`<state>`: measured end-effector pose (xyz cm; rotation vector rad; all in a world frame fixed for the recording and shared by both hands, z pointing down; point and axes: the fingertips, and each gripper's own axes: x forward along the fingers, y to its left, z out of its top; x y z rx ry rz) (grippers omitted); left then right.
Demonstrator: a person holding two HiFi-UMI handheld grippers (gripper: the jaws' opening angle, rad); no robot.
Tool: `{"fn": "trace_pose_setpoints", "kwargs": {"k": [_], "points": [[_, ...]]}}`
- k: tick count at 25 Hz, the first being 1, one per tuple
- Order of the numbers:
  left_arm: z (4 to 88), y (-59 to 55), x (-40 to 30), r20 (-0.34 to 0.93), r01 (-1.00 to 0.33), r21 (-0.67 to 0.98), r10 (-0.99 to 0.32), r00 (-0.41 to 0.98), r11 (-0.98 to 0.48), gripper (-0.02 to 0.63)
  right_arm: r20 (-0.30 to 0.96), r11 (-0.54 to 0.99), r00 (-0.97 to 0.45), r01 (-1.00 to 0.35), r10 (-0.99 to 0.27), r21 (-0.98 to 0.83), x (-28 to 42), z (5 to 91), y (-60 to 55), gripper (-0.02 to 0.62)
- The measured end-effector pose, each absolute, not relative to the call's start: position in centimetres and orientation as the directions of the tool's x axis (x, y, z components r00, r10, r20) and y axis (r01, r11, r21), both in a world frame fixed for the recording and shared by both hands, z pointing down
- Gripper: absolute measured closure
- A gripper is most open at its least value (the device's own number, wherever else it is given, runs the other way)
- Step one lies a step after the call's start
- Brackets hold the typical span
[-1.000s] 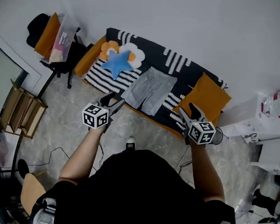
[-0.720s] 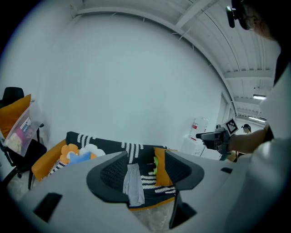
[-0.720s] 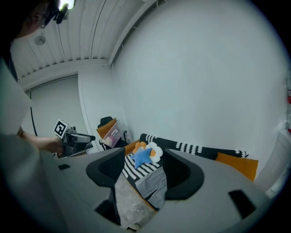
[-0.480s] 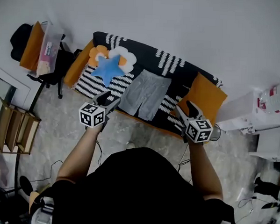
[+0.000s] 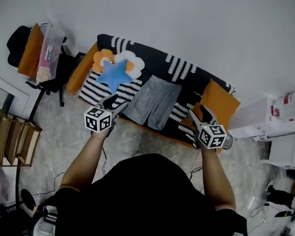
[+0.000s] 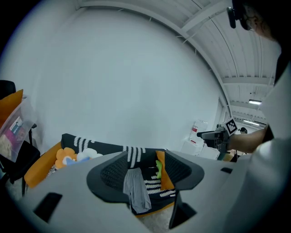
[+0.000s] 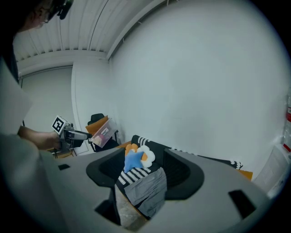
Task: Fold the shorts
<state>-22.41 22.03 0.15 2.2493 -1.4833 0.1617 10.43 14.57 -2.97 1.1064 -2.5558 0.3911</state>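
Grey shorts (image 5: 153, 101) lie spread flat on a black sofa (image 5: 155, 58) with a black-and-white striped throw. In the head view, my left gripper (image 5: 112, 104) hovers over the sofa's front edge, just left of the shorts, open and empty. My right gripper (image 5: 203, 114) is held to their right, near an orange cushion (image 5: 215, 104), also open and empty. The left gripper view frames the shorts (image 6: 136, 191) far off between the left gripper's (image 6: 145, 170) parted jaws. In the right gripper view, the shorts (image 7: 148, 189) likewise sit beyond the right gripper's (image 7: 143, 170) parted jaws. Neither gripper touches the cloth.
A blue star pillow (image 5: 113, 74) on a flower cushion lies at the sofa's left end. A chair with a clear box (image 5: 47, 45) stands at left, and a wooden rack (image 5: 13, 137) is lower left. White furniture (image 5: 279, 139) stands at right. Marbled floor (image 5: 131, 141) lies in front.
The head view has shifted a little, so the sofa sits further left in it. Both grippers have stayed open in front of the sofa. The shorts have not moved.
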Motion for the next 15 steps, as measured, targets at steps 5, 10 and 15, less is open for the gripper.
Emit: {"fn": "trace_pose_setpoints", "kwargs": {"k": [5,10,15], "points": [[0.1,21.5,-23.6,0.341,-0.904,0.294,-0.849,0.403,-0.311,0.333,0.404,0.674,-0.657,-0.728,-0.637,-0.121,9.5,-2.8,12.9,0.325],[0.0,20.5,-24.0,0.355,-0.919,0.284,-0.861,0.365,-0.273,0.334,0.409,0.696,-0.679,-0.706,-0.610,-0.134,8.8,-2.1,10.1,0.325],[-0.2,19.7,-24.8,0.370,-0.944,0.260,-0.882,0.293,-0.205,0.334,0.397,0.740,-0.724,-0.656,-0.564,-0.146,7.4,-1.7,5.9,0.325]]}}
